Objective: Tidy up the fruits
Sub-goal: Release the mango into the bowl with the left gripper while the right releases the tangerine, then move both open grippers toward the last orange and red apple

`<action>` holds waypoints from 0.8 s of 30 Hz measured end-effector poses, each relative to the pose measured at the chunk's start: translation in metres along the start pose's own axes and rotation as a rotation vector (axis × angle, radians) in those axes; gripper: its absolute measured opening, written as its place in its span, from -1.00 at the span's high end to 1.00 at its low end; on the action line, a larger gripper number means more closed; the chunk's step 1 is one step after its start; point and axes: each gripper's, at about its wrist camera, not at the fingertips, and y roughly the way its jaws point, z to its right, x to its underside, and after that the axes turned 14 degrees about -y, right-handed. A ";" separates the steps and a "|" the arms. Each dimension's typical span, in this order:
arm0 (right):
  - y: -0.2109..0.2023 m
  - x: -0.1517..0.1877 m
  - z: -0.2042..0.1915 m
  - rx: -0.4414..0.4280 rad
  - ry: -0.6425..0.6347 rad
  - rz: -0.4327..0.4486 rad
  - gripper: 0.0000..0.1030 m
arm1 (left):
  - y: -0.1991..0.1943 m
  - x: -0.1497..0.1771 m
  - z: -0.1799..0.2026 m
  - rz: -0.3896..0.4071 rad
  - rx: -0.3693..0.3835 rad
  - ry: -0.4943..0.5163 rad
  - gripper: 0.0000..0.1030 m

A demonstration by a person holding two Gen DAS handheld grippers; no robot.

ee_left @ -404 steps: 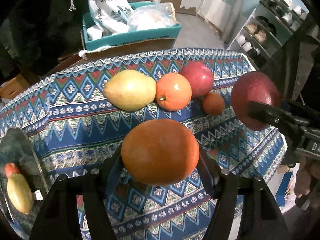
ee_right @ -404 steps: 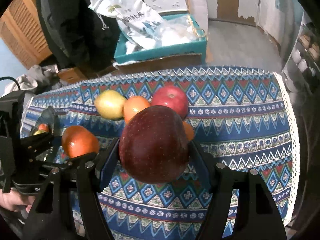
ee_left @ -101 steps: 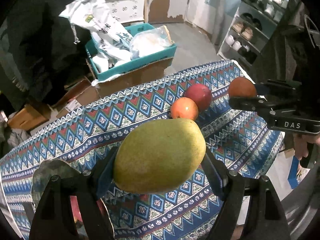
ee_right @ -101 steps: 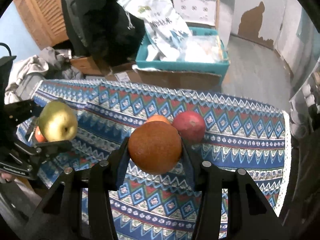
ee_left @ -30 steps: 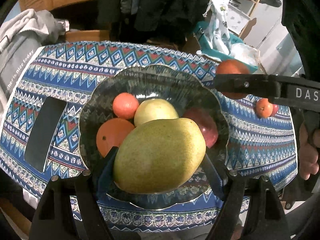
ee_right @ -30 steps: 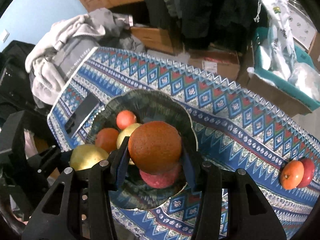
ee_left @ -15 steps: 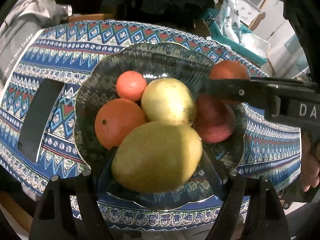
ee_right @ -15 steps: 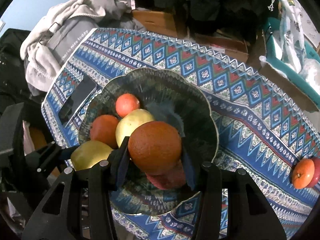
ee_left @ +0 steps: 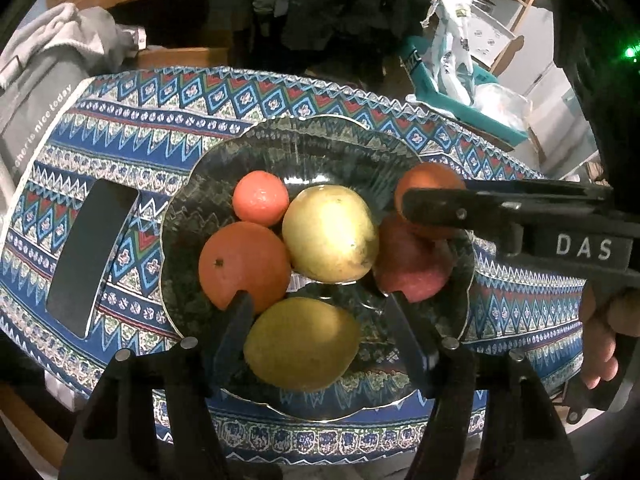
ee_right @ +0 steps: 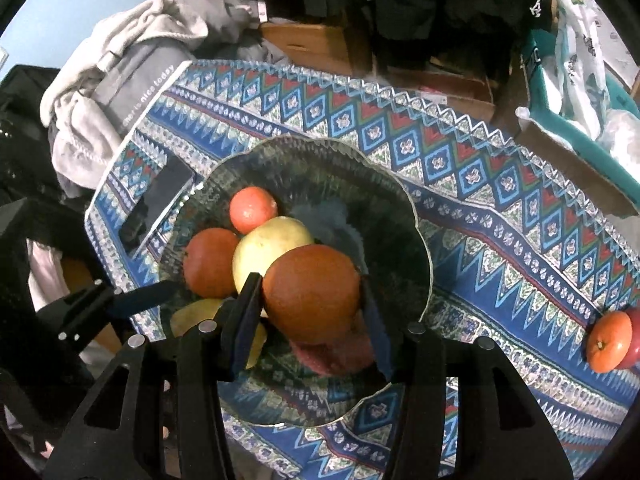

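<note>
Fruit dish, two wrist views. Dish [ee_left: 320, 128]: dark green, scalloped rim, standing on a patterned blue tablecloth [ee_left: 160, 100]; its near rim is partly covered by gripper frames in both views. Contents: small tangerine [ee_left: 260, 204] at upper left, large orange [ee_left: 244, 264] below it, pale yellow fruit [ee_left: 330, 234] at centre (apple or pear, hard to tell), red apple [ee_left: 412, 276] to its right, partly under the other tool. Green-yellow pear [ee_left: 302, 344]: lying in the near part of the dish, low in the frame, between the fingers of the left gripper [ee_left: 316, 304]. Those jaws are closing; the left pad is at the pear's edge and a gap shows on the right side, so they have no hold on it. Right gripper [ee_right: 310, 282]: narrowly set and clamped on a brownish orange [ee_right: 312, 292], held over the red apple at the dish's right side; whether this fruit touches the apple below cannot be made out. A hand [ee_left: 600, 332] on its handle is cut off at the right frame edge. Outside the dish: dark phone [ee_left: 90, 256] flat on the cloth at left; loose orange [ee_right: 608, 342] at the far right of the cloth, touching a second red fruit [ee_right: 636, 336] that is mostly cropped. Grey garment [ee_right: 120, 60] heaped beyond the table's upper left.
</note>
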 end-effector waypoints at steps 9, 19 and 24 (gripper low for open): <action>-0.037 -0.001 -0.001 0.034 -0.015 0.086 0.02 | -0.014 -0.002 0.008 0.040 0.004 0.012 -0.40; -0.086 0.012 -0.012 0.153 -0.080 0.173 -0.03 | -0.039 -0.004 0.027 0.127 -0.007 0.059 -0.54; -0.106 0.024 -0.013 0.188 -0.089 0.204 -0.09 | -0.054 -0.005 0.038 0.156 0.012 0.067 -0.56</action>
